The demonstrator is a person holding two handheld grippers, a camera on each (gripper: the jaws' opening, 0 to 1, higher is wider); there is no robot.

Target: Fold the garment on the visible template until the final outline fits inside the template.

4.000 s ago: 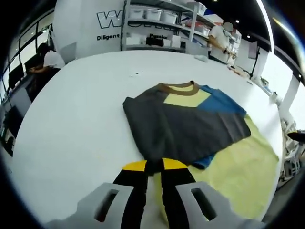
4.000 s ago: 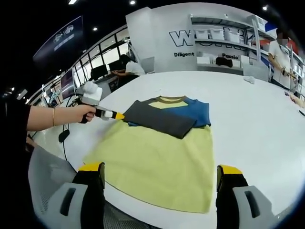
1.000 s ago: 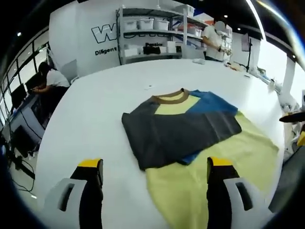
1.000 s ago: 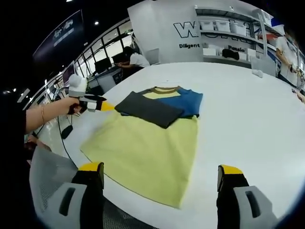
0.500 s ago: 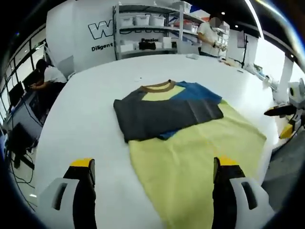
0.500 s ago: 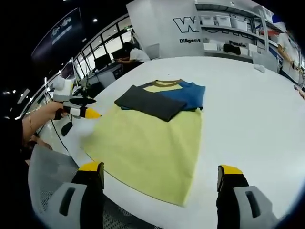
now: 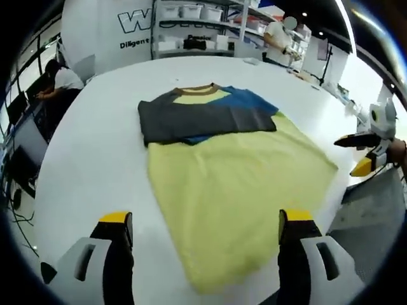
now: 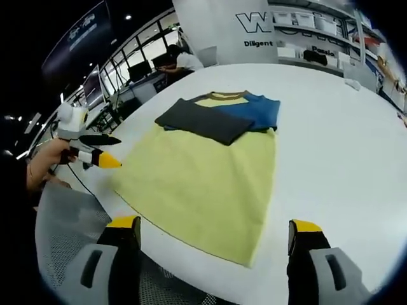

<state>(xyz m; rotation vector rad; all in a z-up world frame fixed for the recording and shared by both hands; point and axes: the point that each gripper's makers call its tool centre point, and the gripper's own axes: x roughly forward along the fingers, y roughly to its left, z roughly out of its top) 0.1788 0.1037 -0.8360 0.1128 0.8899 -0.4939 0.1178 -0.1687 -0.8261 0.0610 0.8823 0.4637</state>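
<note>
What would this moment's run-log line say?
garment: sleeves folded across chest, body flat on table | left gripper: open, holding nothing, off garment | right gripper: open, holding nothing, off garment | stage: mid-fold, hem unfolded

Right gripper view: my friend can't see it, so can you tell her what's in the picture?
A yellow T-shirt lies flat on a big white table, its top part covered by folded dark grey and blue sleeves. The right gripper has its two yellow-tipped jaws wide open at the bottom, holding nothing. The left gripper in a person's hand sits off the table's left edge.
</note>
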